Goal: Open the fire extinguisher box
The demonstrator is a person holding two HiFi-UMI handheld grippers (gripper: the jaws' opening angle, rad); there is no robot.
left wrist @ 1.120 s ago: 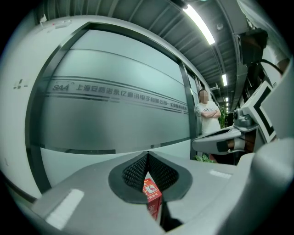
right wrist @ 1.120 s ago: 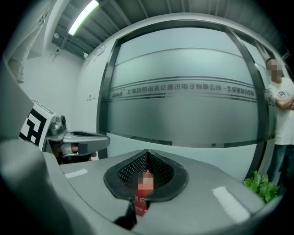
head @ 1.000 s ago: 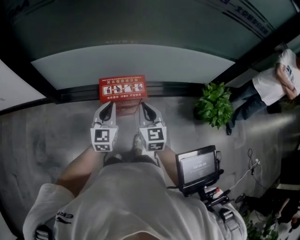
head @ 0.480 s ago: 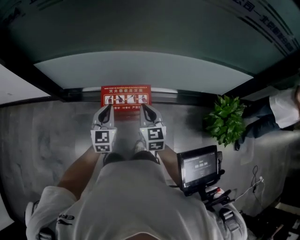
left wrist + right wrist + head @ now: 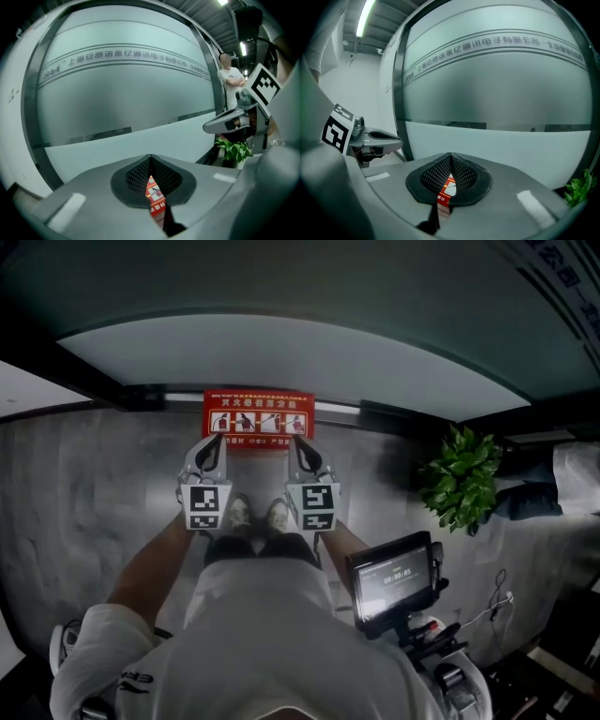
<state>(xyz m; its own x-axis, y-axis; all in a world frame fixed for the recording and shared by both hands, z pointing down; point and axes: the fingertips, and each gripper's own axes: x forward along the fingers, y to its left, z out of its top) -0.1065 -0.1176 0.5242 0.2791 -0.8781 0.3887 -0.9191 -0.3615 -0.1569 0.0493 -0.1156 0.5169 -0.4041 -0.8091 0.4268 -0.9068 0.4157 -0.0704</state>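
Pointing toward 12 o'clock, left gripper [image 5: 218, 440] and right gripper [image 5: 296, 440] sit side by side, the jaws of each pressed together with nothing between. Fire extinguisher box [image 5: 259, 418] at 12 o'clock of both tips, on floor against base of frosted glass wall [image 5: 281, 362]; contact not determinable. Box red, with a row of white pictogram panels and white Chinese lines too small to read. Glass lettering ends 电子有限公司. Potted plant [image 5: 459, 479] at 4 o'clock of box.

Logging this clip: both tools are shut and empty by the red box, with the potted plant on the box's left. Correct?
Not quite. The potted plant stands right of the red box, as the head view shows. The left tool and right tool are shut and empty.
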